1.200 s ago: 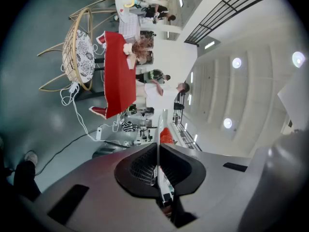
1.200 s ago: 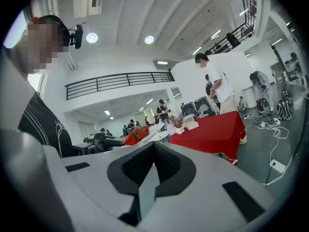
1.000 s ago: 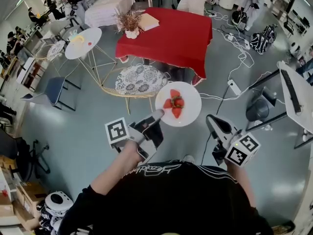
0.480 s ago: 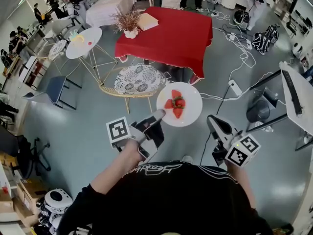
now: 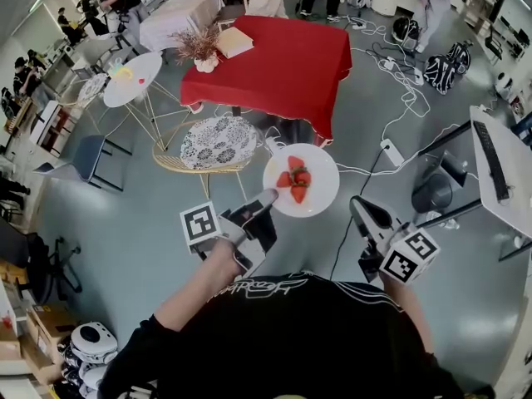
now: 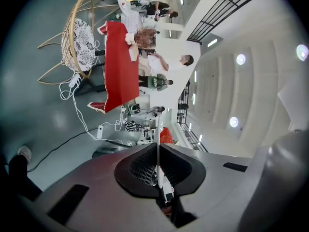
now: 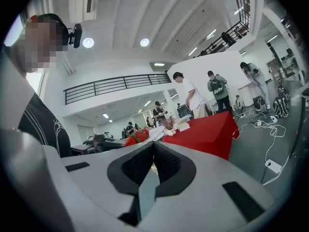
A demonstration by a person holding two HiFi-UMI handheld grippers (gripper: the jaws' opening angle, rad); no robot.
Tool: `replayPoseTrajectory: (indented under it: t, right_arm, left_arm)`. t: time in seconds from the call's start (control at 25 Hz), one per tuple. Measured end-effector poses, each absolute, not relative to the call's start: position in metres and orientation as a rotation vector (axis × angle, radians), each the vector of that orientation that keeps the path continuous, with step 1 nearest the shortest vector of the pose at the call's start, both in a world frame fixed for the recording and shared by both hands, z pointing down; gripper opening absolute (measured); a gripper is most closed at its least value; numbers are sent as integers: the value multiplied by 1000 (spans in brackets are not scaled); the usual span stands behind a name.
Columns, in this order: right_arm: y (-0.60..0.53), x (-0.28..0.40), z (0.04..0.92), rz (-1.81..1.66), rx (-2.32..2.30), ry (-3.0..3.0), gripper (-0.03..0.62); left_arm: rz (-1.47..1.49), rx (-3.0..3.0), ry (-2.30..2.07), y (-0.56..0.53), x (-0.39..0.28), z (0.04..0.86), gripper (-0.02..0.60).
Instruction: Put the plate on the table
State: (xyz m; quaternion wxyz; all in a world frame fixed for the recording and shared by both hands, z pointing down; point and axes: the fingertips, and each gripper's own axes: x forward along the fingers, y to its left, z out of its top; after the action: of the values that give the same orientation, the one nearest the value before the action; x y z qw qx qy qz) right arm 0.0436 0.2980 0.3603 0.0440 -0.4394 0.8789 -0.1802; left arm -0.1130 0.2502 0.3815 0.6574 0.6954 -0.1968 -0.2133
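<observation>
Grey floor below, red-clothed table (image 5: 283,56) well ahead of the jaws. Left gripper (image 5: 268,196) clamps the plate (image 5: 320,181) by its rim, edge-on in its own view. Only the head view shows shirt lettering, unreadable. Right gripper (image 5: 357,204) jaws meet, empty.

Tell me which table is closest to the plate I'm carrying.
The red-clothed table, straight beyond the plate; the round white table and the white-draped table stand farther off to the left.
</observation>
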Motion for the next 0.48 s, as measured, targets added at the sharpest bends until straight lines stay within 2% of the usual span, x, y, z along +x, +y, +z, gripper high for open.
replayPoseTrajectory:
  t: [0.48]
  right_arm:
    - [286, 105, 360, -565, -1266, 2712, 8]
  left_arm:
    - [-520, 1553, -474, 246, -51, 385, 18]
